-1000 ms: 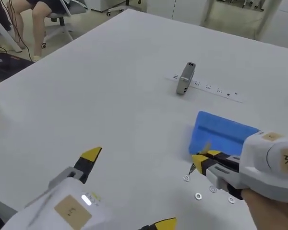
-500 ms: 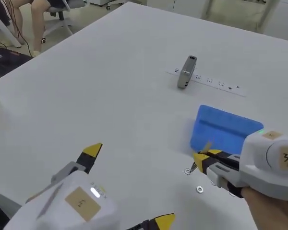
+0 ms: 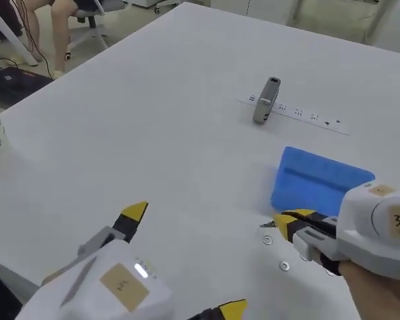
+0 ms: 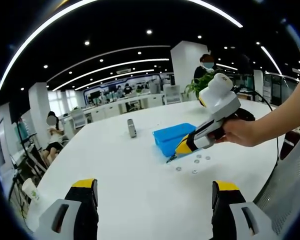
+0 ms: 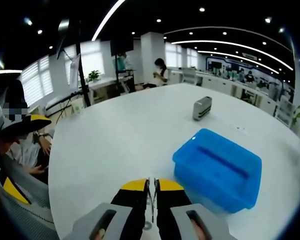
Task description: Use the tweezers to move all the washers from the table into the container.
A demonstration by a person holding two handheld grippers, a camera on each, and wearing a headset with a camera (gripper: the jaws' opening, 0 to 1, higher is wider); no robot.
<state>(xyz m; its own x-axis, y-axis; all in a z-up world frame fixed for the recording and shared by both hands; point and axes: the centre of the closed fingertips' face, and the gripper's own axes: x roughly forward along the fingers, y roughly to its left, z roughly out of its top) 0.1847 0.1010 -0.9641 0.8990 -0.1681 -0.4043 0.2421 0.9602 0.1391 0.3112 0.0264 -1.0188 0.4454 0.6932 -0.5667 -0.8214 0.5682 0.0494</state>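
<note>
White worktop (image 3: pixel 153 133) in a bright open-plan office carries all the pieces. The right tool (image 3: pixel 283 220), held by a hand at the near right, is clenched on the tweezers (image 3: pixel 267 225). In the right gripper view its yellow-tipped jaws stand almost together, with the thin metal strip between them. The tweezer points angle down toward the worktop just beside the nearest of the washers (image 3: pixel 268 239); whether they touch it cannot be told. Another washer (image 3: pixel 284 267) lies a little nearer the person, and the left gripper view shows a few more scattered close by. The blue container (image 3: pixel 320 183) sits just beyond the right tool. The left tool (image 3: pixel 183 263) hangs released at the near left, jaws spread wide and gripping nothing. Farther back, a small grey device (image 3: pixel 267 100) stands next to a flush socket strip (image 3: pixel 300 115).
</note>
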